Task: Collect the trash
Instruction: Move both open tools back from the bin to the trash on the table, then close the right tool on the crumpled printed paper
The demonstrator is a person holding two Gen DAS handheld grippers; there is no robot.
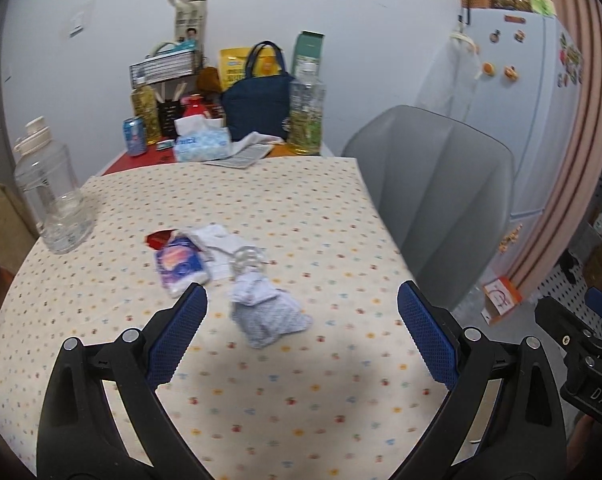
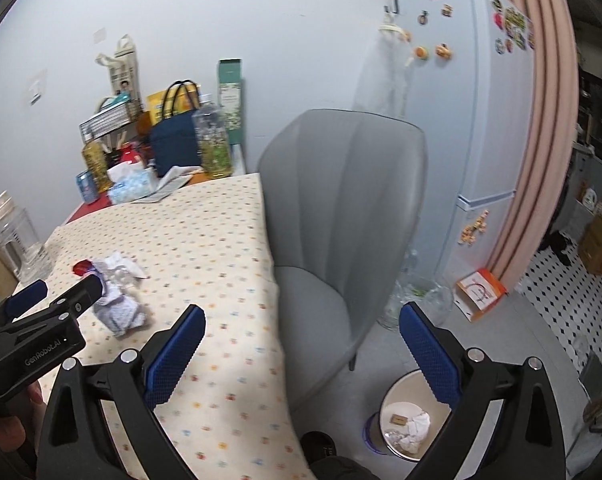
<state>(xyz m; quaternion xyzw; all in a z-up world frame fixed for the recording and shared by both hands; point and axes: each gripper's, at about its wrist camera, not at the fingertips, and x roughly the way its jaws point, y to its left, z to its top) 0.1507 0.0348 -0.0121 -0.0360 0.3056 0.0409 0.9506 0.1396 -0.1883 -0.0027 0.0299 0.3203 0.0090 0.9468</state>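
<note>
Trash lies on the dotted tablecloth (image 1: 301,360): a crumpled blue-white tissue wad (image 1: 267,312), a purple-and-red snack wrapper (image 1: 179,262), a crumpled clear plastic piece (image 1: 247,258) and white paper (image 1: 217,240). My left gripper (image 1: 301,300) is open and empty, just short of the wad. It also shows in the right wrist view (image 2: 57,290). My right gripper (image 2: 301,320) is open and empty, over the table's right edge. A white trash bin (image 2: 413,420) with crumpled paper inside stands on the floor below it. The tissue wad (image 2: 119,312) shows at left.
A grey chair (image 2: 341,216) stands against the table's right side. A clear water jug (image 1: 53,196) stands at the table's left. Bags, bottles, a can and a tissue pack (image 1: 201,146) crowd the far end. A fridge (image 2: 461,100) stands behind the chair.
</note>
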